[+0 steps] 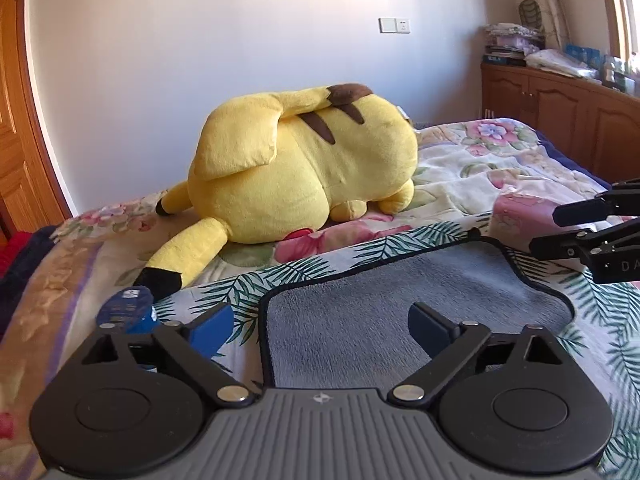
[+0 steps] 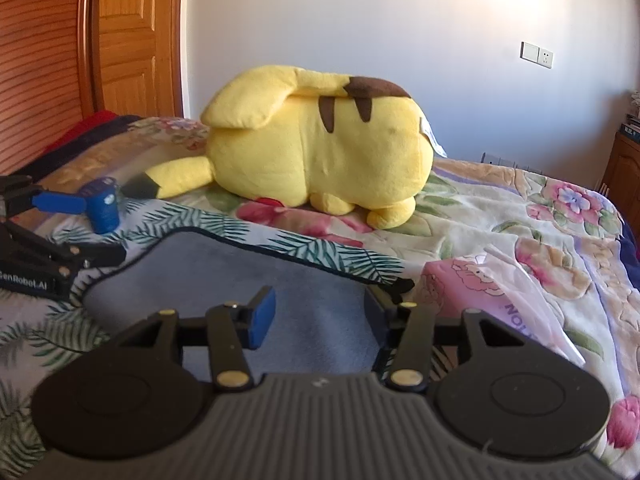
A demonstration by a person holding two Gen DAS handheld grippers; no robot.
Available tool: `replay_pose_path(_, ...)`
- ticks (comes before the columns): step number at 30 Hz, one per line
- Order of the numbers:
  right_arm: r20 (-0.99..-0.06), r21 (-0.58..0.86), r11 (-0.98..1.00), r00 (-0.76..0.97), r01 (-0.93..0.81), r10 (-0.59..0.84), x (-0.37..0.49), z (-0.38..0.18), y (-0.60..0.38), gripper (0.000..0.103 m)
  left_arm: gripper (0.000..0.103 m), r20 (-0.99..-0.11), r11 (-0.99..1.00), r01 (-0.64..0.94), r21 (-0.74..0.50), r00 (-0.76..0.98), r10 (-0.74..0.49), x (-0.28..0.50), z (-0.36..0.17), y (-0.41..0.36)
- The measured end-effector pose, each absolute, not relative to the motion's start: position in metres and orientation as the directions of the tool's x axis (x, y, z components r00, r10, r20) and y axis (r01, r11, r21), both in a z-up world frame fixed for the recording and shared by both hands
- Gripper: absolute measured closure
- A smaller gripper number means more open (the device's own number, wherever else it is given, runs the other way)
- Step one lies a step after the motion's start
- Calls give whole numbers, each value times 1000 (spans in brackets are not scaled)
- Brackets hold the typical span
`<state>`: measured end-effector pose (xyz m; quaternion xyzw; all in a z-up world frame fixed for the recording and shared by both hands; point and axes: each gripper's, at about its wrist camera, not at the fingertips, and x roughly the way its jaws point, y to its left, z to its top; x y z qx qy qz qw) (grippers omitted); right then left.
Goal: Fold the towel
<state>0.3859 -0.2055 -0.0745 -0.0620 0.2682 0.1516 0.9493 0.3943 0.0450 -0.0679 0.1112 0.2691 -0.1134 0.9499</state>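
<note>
Both grippers, left gripper (image 1: 320,330) and right gripper (image 2: 320,314), hover spread wide, empty, over the grey towel (image 1: 400,300) lying flat, long axis left-right.

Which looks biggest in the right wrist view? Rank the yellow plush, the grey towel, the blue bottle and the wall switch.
1. yellow plush
2. grey towel, partly hidden by the gripper, so possibly as large as the plush
3. blue bottle
4. wall switch, far off, so its true size is unsure

A home bedroom: floral-quilted bed (image 1: 480,168), yellow plush toy (image 1: 304,160), wooden wardrobe door (image 2: 128,40), cabinets (image 1: 560,112).
</note>
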Motion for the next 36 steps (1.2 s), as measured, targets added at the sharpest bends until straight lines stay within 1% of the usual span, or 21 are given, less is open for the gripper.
replay_pose_path(2,-522,-18,945,809,-327,270,378,-71,-204,43,19,-532,949,276,153,832,-157,385,-62,45)
replay_pose_path(4,-519,-14,945,810,-327,273,371,-68,-202,23,18,-528,948,279,154,834,-160,375,-57,44)
replay_pose_path(5,-515,-14,945,813,-325,272,368,-67,-200,19,18,-526,947,280,157,835,-160,370,-54,43)
replay_pose_path(7,-510,-5,948,817,-317,270,360,-65,-199,7,17,-522,947,278,164,838,-156,363,-48,41)
replay_pose_path(9,-512,8,953,818,-301,263,355,-64,-199,0,16,-513,947,275,166,844,-155,354,-42,39)
replay_pose_path(13,-529,4,954,809,-301,258,345,-65,-198,0,16,-503,946,275,173,850,-155,339,-31,36)
replay_pose_path(19,-524,-16,952,813,-306,252,328,-58,-197,0,16,-493,951,266,157,855,-158,320,-16,36)
replay_pose_path(29,-487,11,954,832,-299,266,293,-28,-202,0,16,-468,958,228,174,875,-123,281,10,35)
replay_pose_path(36,-454,1,954,850,-300,268,260,-1,-208,0,16,-481,962,227,154,868,-128,251,29,32)
